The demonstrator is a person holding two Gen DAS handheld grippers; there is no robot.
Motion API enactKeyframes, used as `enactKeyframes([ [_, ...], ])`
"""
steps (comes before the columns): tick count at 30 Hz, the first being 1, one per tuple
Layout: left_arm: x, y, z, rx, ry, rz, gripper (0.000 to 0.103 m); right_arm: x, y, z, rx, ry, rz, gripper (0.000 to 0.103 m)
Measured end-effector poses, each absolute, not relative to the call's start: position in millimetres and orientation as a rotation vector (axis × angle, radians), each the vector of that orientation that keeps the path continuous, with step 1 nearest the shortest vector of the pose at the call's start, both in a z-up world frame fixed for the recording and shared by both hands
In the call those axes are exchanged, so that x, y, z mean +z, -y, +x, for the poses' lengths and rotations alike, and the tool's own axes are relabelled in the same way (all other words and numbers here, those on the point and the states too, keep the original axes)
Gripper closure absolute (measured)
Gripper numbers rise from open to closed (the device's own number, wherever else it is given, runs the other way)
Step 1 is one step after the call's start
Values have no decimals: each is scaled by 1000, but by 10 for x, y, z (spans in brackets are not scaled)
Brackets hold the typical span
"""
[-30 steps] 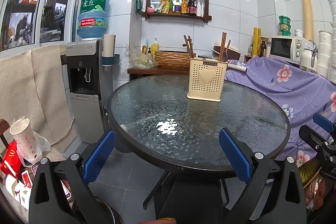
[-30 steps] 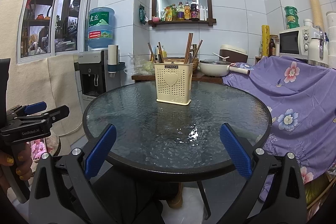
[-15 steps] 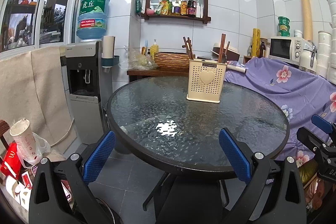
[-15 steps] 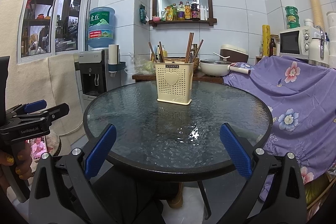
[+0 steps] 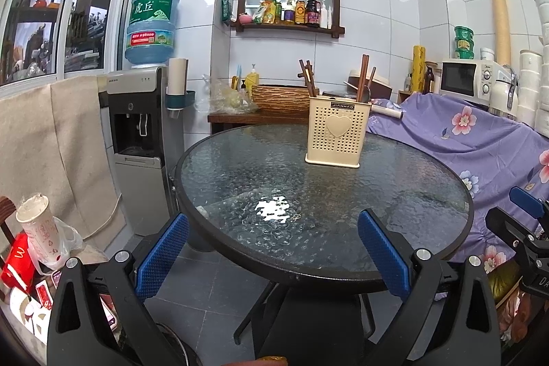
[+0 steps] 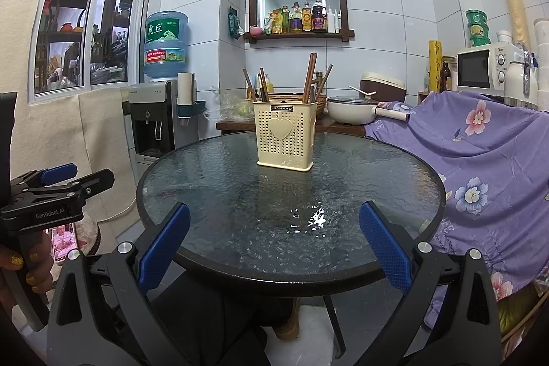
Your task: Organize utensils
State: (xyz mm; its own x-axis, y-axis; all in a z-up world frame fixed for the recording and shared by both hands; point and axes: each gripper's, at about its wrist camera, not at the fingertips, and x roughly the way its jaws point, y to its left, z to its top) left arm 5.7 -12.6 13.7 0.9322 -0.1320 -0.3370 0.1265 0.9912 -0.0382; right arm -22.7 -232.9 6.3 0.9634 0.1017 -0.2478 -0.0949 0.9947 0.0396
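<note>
We held both grippers back from the round glass table (image 5: 343,194), near its six o'clock edge. The left gripper (image 5: 272,254) had its jaws spread wide with nothing between them, and the right gripper (image 6: 274,249) likewise gaped, holding nothing. The cream holder (image 6: 284,136) stood upright on the table toward twelve o'clock, well apart from both grippers, with brown chopsticks (image 6: 310,78) leaning inside it.
</note>
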Motion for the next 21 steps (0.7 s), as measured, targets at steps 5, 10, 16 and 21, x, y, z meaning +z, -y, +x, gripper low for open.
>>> enactKeyframes([
  [5,136,122,58,-133,-347,-14,6,64,2330,-224,98,-253,29,6],
  [10,136,117,59,-132,-347,-17,6,63,2327,-228,98,-252,26,6],
  [16,132,116,58,-129,-346,-19,6,70,2334,-219,98,-252,27,6],
  [21,130,116,60,-129,-348,-19,6,68,2331,-223,98,-253,26,6],
])
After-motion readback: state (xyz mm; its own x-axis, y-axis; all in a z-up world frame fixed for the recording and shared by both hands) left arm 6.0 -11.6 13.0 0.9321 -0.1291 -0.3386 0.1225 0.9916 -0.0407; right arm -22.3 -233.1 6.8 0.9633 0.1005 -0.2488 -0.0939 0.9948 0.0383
